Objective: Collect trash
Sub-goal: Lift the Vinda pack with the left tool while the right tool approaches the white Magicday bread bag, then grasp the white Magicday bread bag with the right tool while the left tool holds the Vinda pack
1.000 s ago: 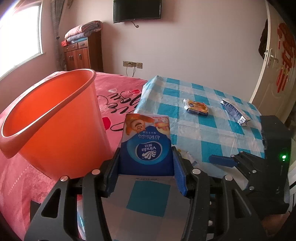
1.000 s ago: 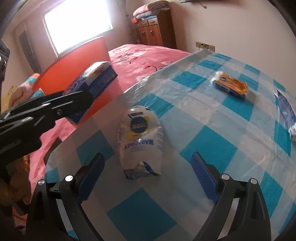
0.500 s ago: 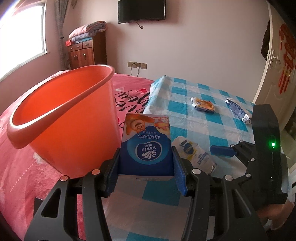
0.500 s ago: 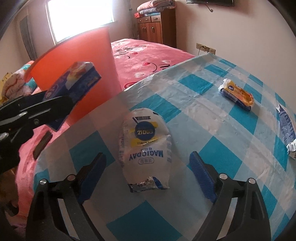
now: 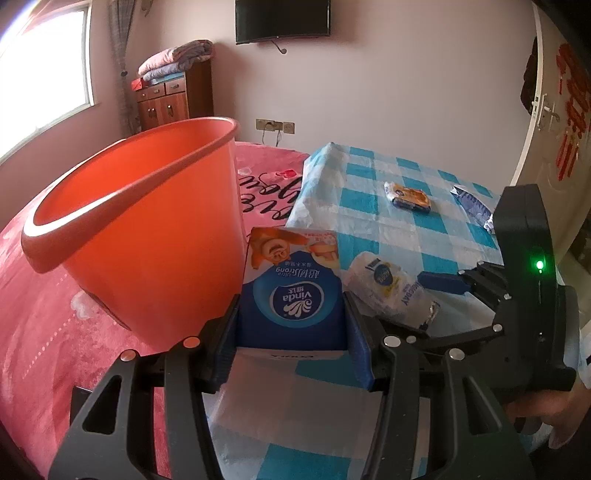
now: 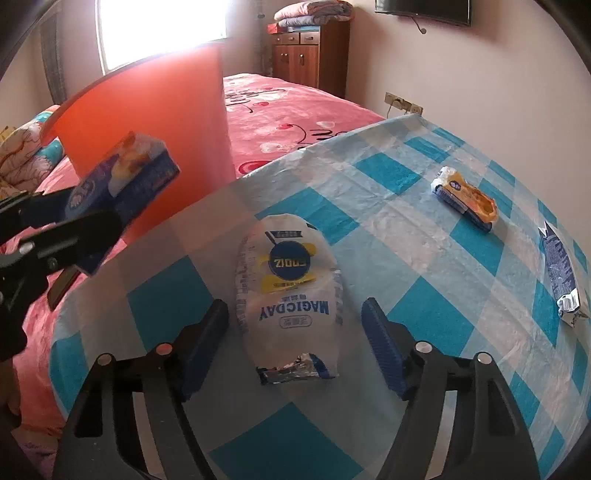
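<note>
Closing in, the right claw (image 6: 295,341) had just narrowed around the white snack bag (image 6: 290,291) at lower centre on the bench (image 6: 424,236), pads seemingly not yet pressing. Left claw (image 5: 291,338) clamped the tissue box (image 5: 291,291) beside the orange bucket (image 5: 147,236); the crinkly bag could squirt out.

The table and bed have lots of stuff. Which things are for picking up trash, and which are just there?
For the job: orange bucket, tissue box, white snack bag, orange wrapper, blue wrapper.

Just there: folded blankets, wooden cabinet, TV.
</note>
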A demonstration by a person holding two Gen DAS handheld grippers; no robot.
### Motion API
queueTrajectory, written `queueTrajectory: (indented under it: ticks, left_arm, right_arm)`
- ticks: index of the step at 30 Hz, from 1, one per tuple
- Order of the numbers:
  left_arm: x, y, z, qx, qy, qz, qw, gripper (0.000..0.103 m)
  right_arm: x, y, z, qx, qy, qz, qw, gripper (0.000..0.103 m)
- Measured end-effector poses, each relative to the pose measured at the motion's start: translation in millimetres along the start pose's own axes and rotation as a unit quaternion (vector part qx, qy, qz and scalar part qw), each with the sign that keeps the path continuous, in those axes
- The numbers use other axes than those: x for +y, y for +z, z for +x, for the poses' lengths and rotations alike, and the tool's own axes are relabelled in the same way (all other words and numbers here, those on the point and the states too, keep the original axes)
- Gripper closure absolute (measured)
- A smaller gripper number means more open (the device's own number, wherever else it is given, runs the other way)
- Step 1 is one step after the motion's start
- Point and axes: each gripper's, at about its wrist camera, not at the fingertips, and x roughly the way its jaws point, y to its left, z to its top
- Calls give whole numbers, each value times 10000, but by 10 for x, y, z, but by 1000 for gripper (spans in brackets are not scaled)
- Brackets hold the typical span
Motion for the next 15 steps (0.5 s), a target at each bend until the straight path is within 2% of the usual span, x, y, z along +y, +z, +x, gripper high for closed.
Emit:
queueTrajectory:
  ticks: [4,15]
  left_arm:
    - [-11,-30,-17,9,-46,15,10000,50]
    - [-3,-92,-71,-3,-147,108,9998,50]
  right_arm:
    - [21,2,-6,-33,30,-68,10000,38]
    - [18,8,-3,-49,39,-81,9999,44]
